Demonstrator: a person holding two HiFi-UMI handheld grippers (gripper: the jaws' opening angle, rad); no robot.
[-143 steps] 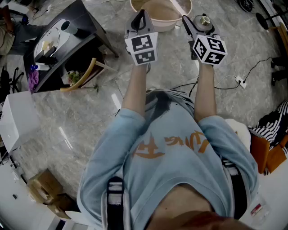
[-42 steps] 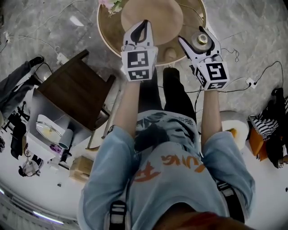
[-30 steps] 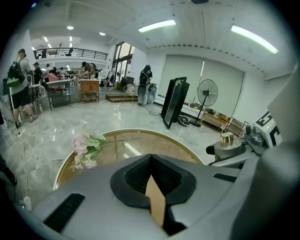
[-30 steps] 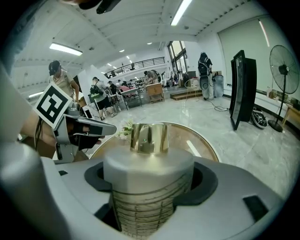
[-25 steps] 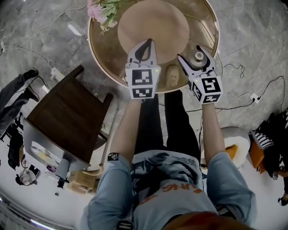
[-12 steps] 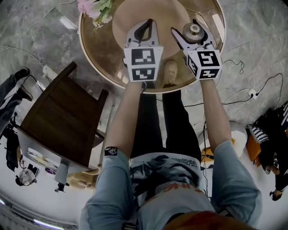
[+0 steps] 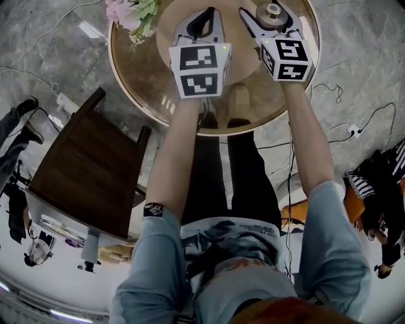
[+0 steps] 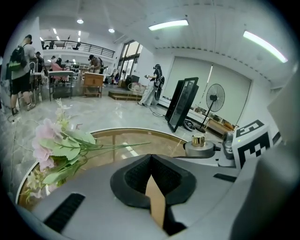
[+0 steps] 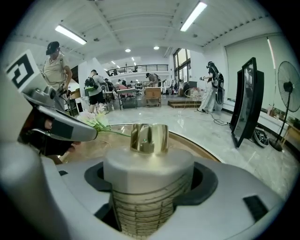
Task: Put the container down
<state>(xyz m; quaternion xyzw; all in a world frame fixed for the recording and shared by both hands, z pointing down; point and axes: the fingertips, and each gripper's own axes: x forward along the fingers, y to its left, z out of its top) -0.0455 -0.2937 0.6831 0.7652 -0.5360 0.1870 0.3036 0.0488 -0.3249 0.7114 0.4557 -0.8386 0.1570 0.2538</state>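
Note:
The container (image 7: pixel 273 11) is a ribbed, pale cylinder with a white lid and a gold knob (image 9: pixel 149 137). My right gripper (image 7: pixel 272 15) is shut on the container (image 9: pixel 147 187) and holds it upright above the round glass table (image 7: pixel 139 82), over its far right part. My left gripper (image 7: pixel 205 19) hovers over the table's middle, to the left of the container, with its jaws shut on nothing. In the left gripper view my left gripper (image 8: pixel 151 161) has its pads meeting at the tip, and the container (image 8: pixel 199 146) shows to the right.
A bunch of pink flowers (image 7: pixel 130 12) with green leaves lies on the table's far left. A dark wooden chair (image 7: pixel 88 171) stands left of the person's legs. Cables and a power strip (image 7: pixel 350 131) lie on the marble floor at the right. People stand far off in the hall.
The person has come up to the round table. Both grippers have moved forward over the tabletop, the right one still carrying the container.

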